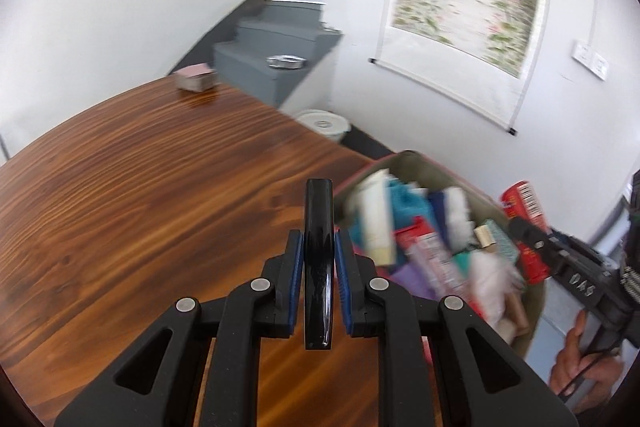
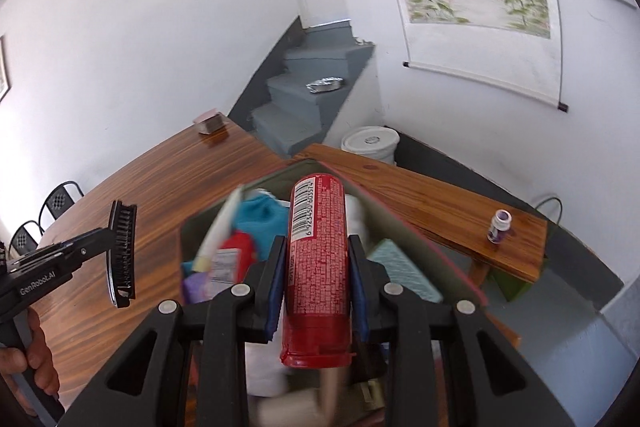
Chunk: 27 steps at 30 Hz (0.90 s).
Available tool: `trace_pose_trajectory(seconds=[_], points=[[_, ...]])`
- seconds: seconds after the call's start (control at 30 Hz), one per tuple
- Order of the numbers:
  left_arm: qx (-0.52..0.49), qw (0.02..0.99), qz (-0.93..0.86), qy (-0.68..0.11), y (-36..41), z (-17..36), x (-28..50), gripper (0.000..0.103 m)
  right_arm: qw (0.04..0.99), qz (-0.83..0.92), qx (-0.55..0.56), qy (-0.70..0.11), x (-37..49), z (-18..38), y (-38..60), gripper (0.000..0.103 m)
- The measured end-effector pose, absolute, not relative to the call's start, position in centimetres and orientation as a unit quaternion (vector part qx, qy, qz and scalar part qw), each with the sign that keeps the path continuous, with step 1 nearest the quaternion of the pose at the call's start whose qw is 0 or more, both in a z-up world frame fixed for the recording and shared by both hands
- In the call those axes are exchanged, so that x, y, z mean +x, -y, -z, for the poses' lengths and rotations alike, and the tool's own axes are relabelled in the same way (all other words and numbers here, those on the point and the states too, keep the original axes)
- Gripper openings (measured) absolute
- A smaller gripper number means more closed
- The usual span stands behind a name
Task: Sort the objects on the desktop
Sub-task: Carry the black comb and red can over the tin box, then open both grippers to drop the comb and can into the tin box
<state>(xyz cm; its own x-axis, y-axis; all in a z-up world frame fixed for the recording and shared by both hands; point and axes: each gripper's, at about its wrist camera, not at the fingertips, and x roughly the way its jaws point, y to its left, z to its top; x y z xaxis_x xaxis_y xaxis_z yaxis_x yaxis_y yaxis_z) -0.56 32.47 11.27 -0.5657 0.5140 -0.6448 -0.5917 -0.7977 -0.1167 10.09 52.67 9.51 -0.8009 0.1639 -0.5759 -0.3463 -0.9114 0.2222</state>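
While the left gripper (image 1: pixel 318 259) is clamping a black hairbrush (image 1: pixel 319 267) edge-on between its blue pads, it is hovering over the wooden table (image 1: pixel 140 211), with a small pink box (image 1: pixel 196 77) sitting at the table's far end. Just to the right, an open olive-green bin (image 2: pixel 420 251) is standing packed with tubes, cloths and packets. Over that bin, the right gripper (image 2: pixel 316 267) is squeezing a red cylindrical can (image 2: pixel 316 267), barcode facing up. Farther right, a small purple-capped bottle (image 2: pixel 499 225) is standing upright on a wooden bench (image 2: pixel 432 203).
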Motion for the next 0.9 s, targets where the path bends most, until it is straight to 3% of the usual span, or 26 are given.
trace_pose_trajectory(seconds=[0.43, 0.67, 0.8, 0.9], points=[[-0.354, 0.404, -0.841, -0.064, -40.4, -11.0, 0.2, 0.018, 0.127, -0.925, -0.319, -0.162, 10.3, -7.7, -54.4, 0.032], [-0.389, 0.439, -0.809, -0.013, -40.3, -10.0, -1.5, 0.018, 0.116, -0.922, -0.329, -0.167, 10.4, -7.2, -54.2, 0.033], [-0.411, 0.459, -0.787, 0.024, -40.2, -9.7, -2.1, 0.018, 0.134, -0.929, -0.307, -0.157, 11.3, -7.8, -54.3, 0.066], [-0.416, 0.482, -0.77, 0.036, -41.2, -9.6, -1.9, 0.018, 0.141, -0.935, -0.298, -0.132, 11.7, -8.2, -53.8, 0.066]])
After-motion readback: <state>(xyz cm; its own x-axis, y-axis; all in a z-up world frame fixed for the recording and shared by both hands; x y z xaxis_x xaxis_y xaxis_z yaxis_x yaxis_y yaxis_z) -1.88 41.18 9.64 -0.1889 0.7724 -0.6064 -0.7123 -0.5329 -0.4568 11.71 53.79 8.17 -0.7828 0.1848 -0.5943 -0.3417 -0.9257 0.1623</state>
